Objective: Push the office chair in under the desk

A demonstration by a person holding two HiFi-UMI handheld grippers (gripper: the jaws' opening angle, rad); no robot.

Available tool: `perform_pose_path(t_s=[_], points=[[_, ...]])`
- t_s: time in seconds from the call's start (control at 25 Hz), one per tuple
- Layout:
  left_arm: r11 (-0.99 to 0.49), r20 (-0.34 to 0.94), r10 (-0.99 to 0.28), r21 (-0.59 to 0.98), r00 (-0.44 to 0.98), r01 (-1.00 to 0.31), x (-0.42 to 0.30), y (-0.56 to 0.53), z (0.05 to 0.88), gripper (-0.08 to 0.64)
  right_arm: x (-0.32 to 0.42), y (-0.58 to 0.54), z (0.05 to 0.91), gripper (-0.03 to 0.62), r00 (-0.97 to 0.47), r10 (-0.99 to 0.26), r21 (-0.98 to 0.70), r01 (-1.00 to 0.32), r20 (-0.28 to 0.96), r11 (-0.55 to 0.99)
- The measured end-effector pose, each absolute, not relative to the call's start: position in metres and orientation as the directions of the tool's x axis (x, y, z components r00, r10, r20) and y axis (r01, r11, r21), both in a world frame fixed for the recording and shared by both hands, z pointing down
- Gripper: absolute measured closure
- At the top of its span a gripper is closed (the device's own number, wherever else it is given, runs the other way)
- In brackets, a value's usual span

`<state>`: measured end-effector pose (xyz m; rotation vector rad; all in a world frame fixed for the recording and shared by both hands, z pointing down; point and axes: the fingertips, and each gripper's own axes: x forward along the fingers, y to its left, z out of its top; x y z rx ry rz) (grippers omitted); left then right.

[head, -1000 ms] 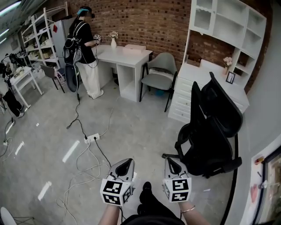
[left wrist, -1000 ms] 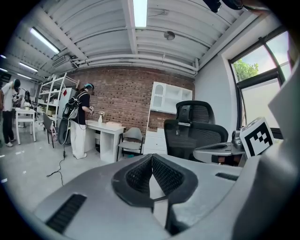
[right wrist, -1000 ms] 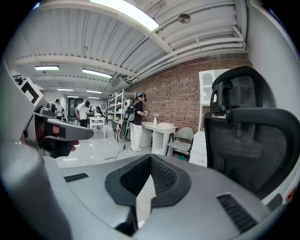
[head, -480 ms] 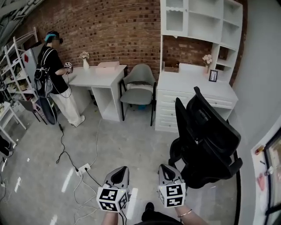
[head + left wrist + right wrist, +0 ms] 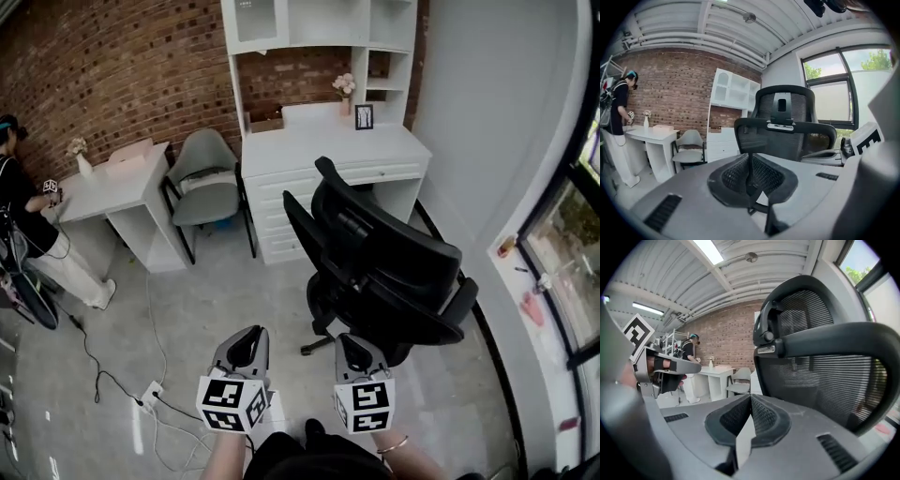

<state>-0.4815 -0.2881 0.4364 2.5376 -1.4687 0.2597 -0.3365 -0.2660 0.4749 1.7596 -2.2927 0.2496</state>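
The black mesh office chair [image 5: 384, 262] stands on the floor a short way out from the white desk with a hutch [image 5: 328, 141], its back turned to me and angled right. My left gripper [image 5: 247, 345] and right gripper [image 5: 349, 349] are side by side low in the head view, both shut and empty. The right one is just short of the chair's back. In the left gripper view the chair [image 5: 785, 126] stands beyond the shut left gripper [image 5: 750, 176]. The chair's mesh back [image 5: 825, 366] fills the right gripper view, close over the shut right gripper [image 5: 750, 416].
A grey-green chair [image 5: 204, 178] sits between the hutch desk and a second white desk [image 5: 122, 187]. A person [image 5: 19, 216] stands at the far left. A power strip [image 5: 150, 392] and cables lie on the floor at left. Wall and window [image 5: 562, 234] run close along the right.
The head view has swung to the right: the office chair and hutch desk now sit in the middle and nearer, and the person has slid to the left edge. Both grippers stay shut.
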Motion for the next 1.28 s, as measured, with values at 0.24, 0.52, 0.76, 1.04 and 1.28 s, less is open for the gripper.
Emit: perform_pose_path(t_s=[0.24, 0.52, 0.76, 1.04, 1.28], points=[[-0.655, 0.192, -0.734, 0.055, 0.651, -0.754, -0.434, -0.315, 0.412, 0.518, -0.297, -0.242, 0.451, 0.588, -0.045, -0.976, 0.020, -0.999, 0.212, 0.050], [-0.790, 0.170, -0.605, -0.003, 0.778, -0.614, -0.391, -0.321, 0.381, 0.355, -0.268, -0.202, 0.427, 0.586, 0.211, -0.962, 0.051, -0.977, 0.173, -0.205], [-0.826, 0.157, -0.559, -0.019, 0.815, -0.563, -0.368, -0.329, 0.359, 0.267, -0.247, -0.181, 0.414, 0.488, 0.341, -0.923, 0.116, -0.939, 0.178, -0.324], [-0.829, 0.174, -0.557, -0.054, 0.812, -0.556, -0.350, -0.344, 0.345, 0.250, -0.212, -0.179, 0.402, 0.392, 0.410, -0.893, 0.204, -0.905, 0.187, -0.373], [-0.839, 0.157, -0.545, -0.113, 0.824, -0.533, -0.330, -0.349, 0.324, 0.250, -0.180, -0.189, 0.395, 0.353, 0.484, -0.855, 0.329, -0.851, 0.188, -0.409]])
